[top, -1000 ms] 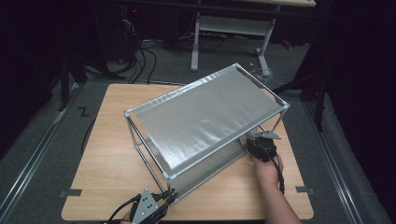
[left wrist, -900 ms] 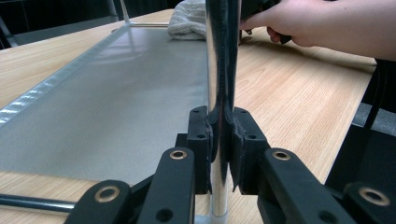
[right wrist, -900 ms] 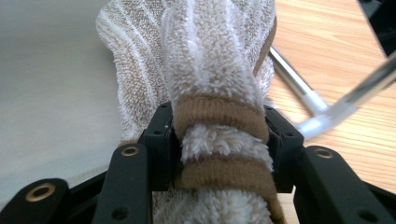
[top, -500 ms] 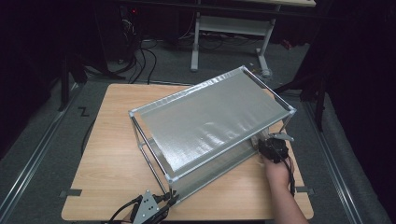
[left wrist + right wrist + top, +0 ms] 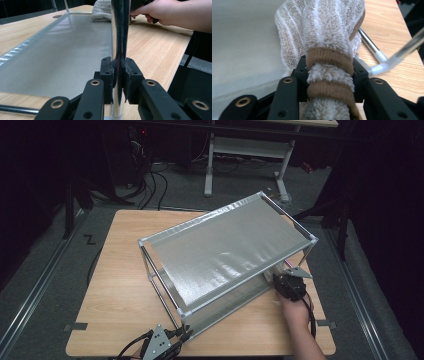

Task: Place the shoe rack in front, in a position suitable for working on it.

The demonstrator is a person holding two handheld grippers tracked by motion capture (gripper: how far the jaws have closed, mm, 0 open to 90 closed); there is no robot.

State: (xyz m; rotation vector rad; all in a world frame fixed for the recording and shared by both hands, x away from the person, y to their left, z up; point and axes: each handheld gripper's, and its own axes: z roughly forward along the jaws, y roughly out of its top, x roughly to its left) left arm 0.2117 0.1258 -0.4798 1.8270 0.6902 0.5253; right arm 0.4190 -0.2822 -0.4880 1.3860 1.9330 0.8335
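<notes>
Wooden table [image 5: 120, 290]; towel [image 5: 329, 50] inside right gripper [image 5: 329, 80].

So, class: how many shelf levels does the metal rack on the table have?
2: the upper shelf on top of the rack, and the lower shelf near the table, where the right gripper holds a towel.

Dim, dark surroundings; soft glare on the shelf [image 5: 225, 255]; blurry close-ups.
</notes>
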